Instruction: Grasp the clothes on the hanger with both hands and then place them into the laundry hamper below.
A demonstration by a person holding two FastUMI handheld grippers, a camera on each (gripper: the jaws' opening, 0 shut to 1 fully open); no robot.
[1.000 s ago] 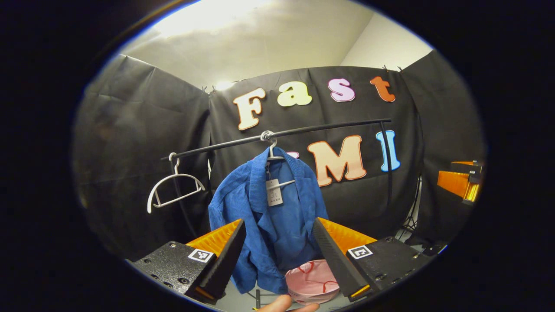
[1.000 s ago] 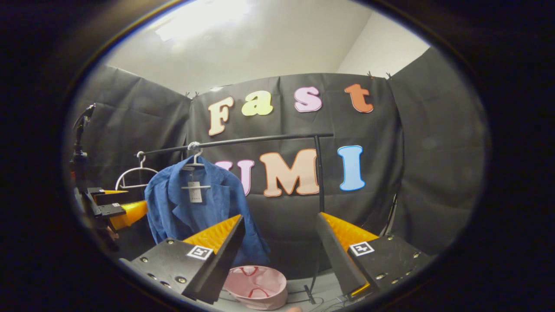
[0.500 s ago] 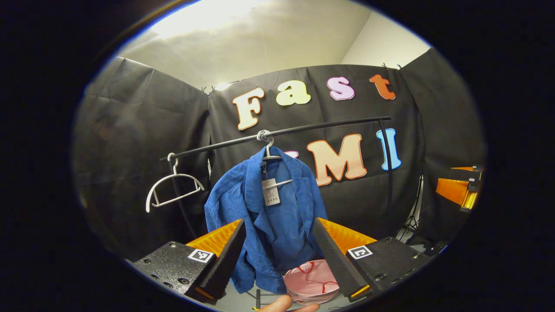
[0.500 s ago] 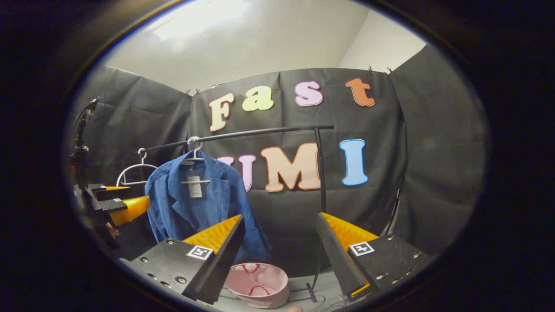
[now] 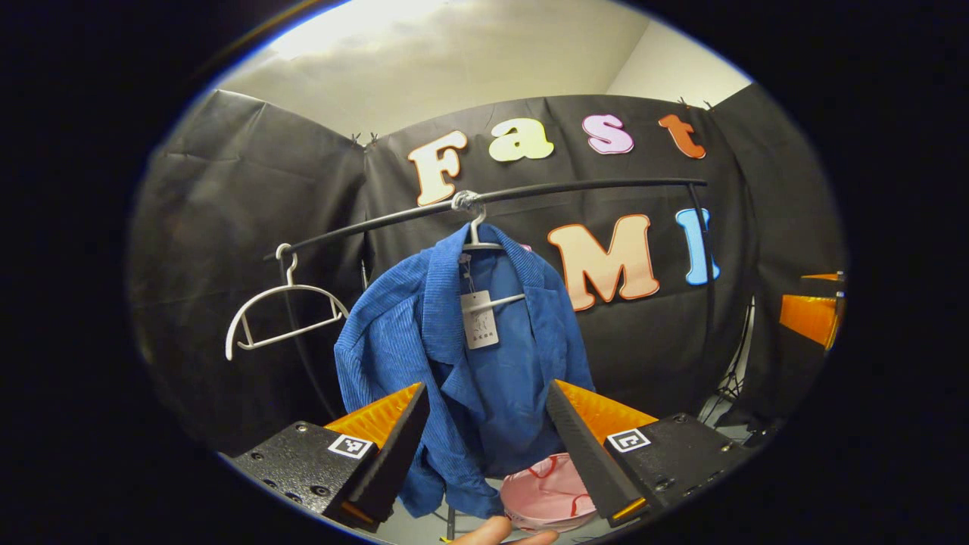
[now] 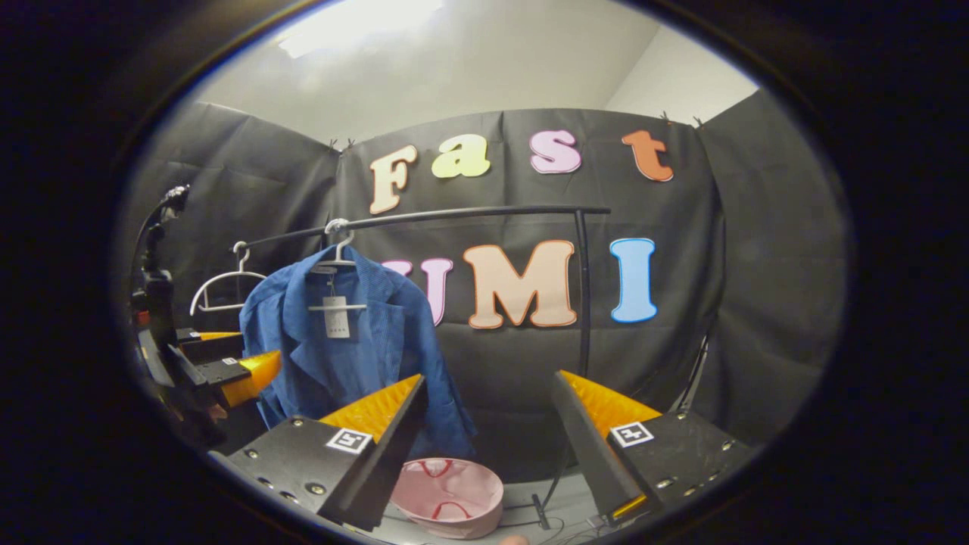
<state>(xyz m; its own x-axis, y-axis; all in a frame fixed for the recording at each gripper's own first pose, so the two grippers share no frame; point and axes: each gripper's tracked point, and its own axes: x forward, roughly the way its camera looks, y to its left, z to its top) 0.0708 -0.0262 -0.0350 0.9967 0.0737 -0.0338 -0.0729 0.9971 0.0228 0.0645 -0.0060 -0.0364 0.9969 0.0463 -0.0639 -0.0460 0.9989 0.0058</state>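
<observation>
- Left gripper (image 5: pixel 484 439): fingers spread wide, nothing between them, touching nothing; aimed straight at the blue jacket (image 5: pixel 469 363), which hangs just ahead and framed between the two fingers
- A fingertip of the holding hand (image 5: pixel 496 532) visible under the left gripper at the bottom edge of the left gripper view
- Right gripper (image 6: pixel 488 446): fingers likewise wide apart and holding nothing; pointed at the bare black cloth wall (image 6: pixel 757 303) ahead, with the blue jacket (image 6: pixel 341 348) off to its left and farther away
- Left gripper (image 6: pixel 227 371) seen from the right gripper view at far left, level and just beside the jacket's sleeve; contact cannot be told
- Jacket on a white hanger (image 5: pixel 475 235) hooked over the black rail (image 5: pixel 575 189), above and ahead of both grippers; a paper tag (image 5: pixel 479 321) at its collar
- Empty white hanger (image 5: pixel 284 310) on the same rail, left of the jacket
- Pink laundry hamper (image 6: pixel 450 496) on the floor below the jacket, low between the right gripper's fingers; also low and right of centre, under the jacket's hem, in the left gripper view (image 5: pixel 545 492)
</observation>
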